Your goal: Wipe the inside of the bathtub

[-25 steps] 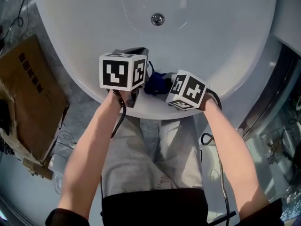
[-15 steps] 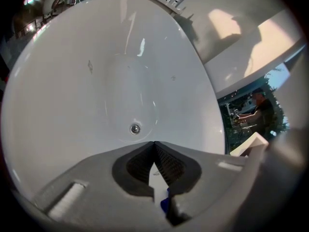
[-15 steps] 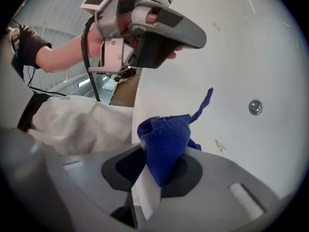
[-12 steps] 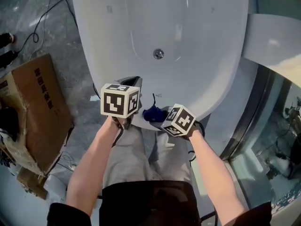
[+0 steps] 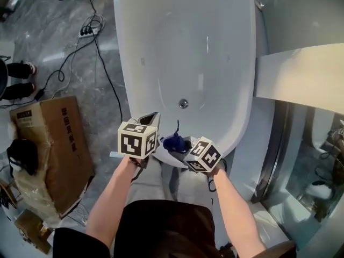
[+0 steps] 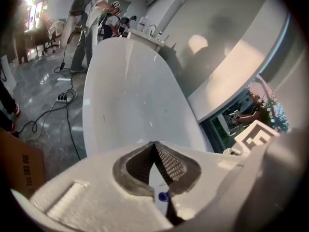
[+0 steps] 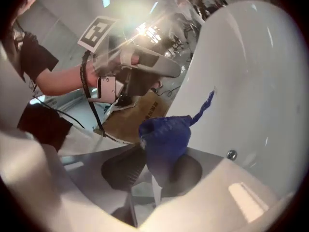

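While a second ago the tub filled the head view, nearly its whole length now shows. The cardboard box (image 5: 51,149) at far left therefore looks smaller, and a power strip (image 5: 88,32) with its cables has come into sight on the grey floor. The left gripper (image 5: 150,118) keeps its place at the tub's near rim, its jaws met at the tips with nothing between them. Just right of it, as before, the blue cloth (image 5: 174,143) sits at the near end of the bathtub (image 5: 161,47), short of the drain (image 5: 183,104). The right gripper (image 5: 185,145) has its jaws pinched on that cloth, from which a loose strand sticks out.
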A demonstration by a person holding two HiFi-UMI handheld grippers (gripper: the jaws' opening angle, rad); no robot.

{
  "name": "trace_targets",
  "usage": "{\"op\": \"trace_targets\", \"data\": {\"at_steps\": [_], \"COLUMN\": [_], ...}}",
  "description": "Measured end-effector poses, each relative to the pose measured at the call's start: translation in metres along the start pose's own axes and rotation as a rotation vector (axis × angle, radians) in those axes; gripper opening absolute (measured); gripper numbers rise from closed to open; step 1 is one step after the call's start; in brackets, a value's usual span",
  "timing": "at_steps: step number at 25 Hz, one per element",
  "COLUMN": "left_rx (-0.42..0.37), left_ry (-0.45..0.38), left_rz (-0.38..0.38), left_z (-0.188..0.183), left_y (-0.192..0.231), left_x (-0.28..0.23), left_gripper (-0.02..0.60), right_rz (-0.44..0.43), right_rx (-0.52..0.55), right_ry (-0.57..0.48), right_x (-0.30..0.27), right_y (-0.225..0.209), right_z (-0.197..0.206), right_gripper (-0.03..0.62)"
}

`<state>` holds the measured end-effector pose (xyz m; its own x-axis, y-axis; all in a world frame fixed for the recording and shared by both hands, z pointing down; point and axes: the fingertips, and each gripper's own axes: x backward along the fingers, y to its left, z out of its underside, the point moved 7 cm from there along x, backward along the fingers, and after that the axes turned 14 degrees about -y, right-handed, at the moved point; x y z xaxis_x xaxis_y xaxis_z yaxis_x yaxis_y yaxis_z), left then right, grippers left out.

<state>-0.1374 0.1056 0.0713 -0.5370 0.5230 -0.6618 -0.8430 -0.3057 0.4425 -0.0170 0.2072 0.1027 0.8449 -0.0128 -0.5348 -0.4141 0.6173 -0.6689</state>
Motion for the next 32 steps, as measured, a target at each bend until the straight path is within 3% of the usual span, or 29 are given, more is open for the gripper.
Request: {"op": "trace_targets", "data": {"at_steps": [3,8,14,21,26,29,32], "left_rx": [-0.021,-0.051,-0.145,-0.279,-0.373,-0.406,-0.458], "left_ry": [-0.059,-0.158,-0.265,-0.45,-0.545,-0.615,-0.714], "left_rz": [0.013,-0.001,0.042,0.092,0.131,0.144,0.148], "left_z": [-0.022,-0.06,-0.106,-0.164,-0.208,-0.232,-0.253], "left_y": [-0.009,-0.015,-0.036,-0.07,-0.104,-0.131,-0.146], "left_x": [0.027,0.07,0.107,0.135,0.155,0.167,0.188], "left_gripper": [0.002,0.003,0.003,0.003,0.003,0.003,0.003], "right_rz": [0.059,0.159,0.303,0.469,0.501,0.569,0.622], "right_rx": [0.122,0.254,0.316,0.388,0.367,0.381,0.461], "right_ry": [-0.004,-0.123,-0.302,-0.613,-0.821,-0.874,-0.948], "right_x": [0.016,0.039,0.07,0.13,0.178,0.214,0.234], "right_y": [0.019,0.048,0.074,0.098,0.116,0.125,0.145], "right_z": [-0.032,-0.084,-0.131,-0.197,-0.238,-0.251,-0.269], "right_gripper": [0.086,0.087,0.088,0.089,0.091,0.091,0.091]}}
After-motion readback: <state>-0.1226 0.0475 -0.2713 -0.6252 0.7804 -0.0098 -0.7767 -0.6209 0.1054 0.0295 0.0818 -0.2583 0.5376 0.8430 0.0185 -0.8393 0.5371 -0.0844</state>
